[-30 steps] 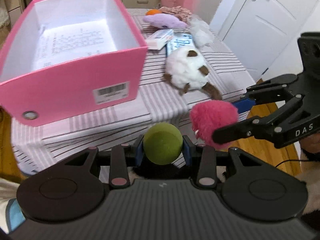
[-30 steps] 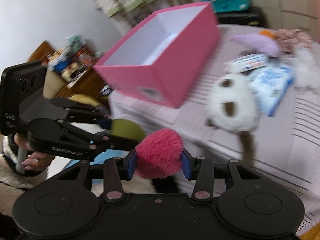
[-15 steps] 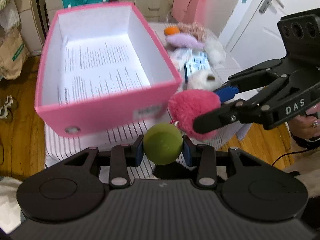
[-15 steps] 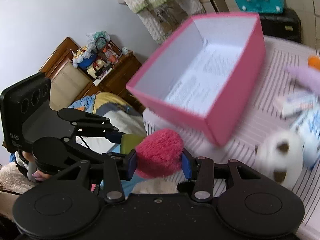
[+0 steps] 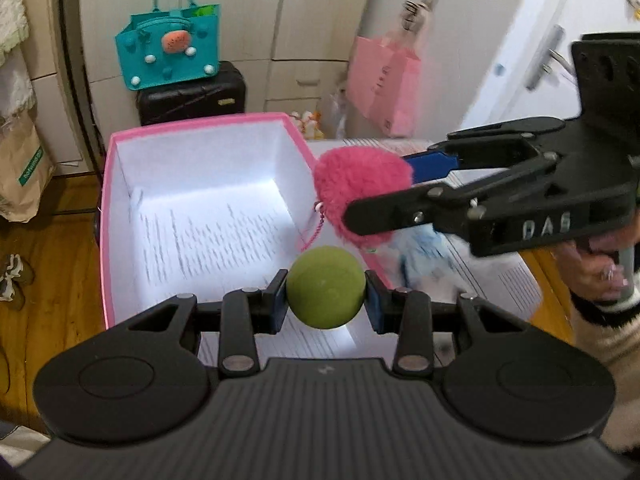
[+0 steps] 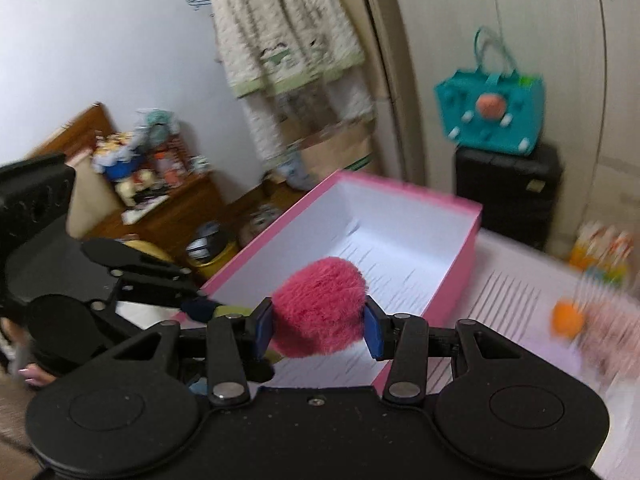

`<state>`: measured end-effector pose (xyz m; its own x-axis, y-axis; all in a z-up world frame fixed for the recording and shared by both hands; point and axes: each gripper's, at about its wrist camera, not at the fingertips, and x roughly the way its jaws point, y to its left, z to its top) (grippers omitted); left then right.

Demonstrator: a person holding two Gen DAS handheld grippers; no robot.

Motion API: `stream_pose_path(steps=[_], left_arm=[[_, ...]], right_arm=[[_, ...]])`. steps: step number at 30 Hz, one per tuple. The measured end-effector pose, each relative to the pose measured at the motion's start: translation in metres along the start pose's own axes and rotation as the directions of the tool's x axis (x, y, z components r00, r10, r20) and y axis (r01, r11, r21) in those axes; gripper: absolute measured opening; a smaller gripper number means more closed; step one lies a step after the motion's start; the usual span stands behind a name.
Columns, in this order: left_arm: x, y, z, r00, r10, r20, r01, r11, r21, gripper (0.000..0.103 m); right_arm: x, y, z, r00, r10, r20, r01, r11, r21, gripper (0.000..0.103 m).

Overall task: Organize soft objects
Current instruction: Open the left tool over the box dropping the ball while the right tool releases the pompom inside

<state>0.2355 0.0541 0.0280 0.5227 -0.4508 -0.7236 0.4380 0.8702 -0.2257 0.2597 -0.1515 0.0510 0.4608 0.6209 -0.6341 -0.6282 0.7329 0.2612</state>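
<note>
Left wrist view: left claw clenched on green ball, held over near end of pink box; printed sheet lining box floor. Right claw ahead and right, gripping pink pompom above box's right wall. Only here: pink gift bag beyond.

Right wrist view: right claw clamped on pompom, box just ahead. Left claw at left, ball mostly hidden. Only here: orange ball on striped bench, right of claw.
</note>
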Motion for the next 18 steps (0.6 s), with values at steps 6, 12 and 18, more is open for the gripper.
stream_pose_path(steps=[6,12,18], left_arm=[[0.05,0.044,0.035,0.997,0.071,-0.023,-0.073,0.992,-0.102,0.038],[0.103,0.093,0.055,0.994,0.068,-0.09,-0.09,0.96,-0.264,0.038],[0.136,0.114,0.059,0.989,0.071,-0.13,-0.112,0.932,-0.345,0.038]], right_arm=[[0.047,-0.021,0.032,0.993,-0.116,-0.035,0.111,0.986,-0.122,0.05],[0.09,-0.03,0.042,0.983,-0.115,-0.146,0.075,0.964,-0.256,0.05],[0.139,-0.025,0.043,0.95,-0.207,-0.236,0.099,0.911,-0.4,0.05]])
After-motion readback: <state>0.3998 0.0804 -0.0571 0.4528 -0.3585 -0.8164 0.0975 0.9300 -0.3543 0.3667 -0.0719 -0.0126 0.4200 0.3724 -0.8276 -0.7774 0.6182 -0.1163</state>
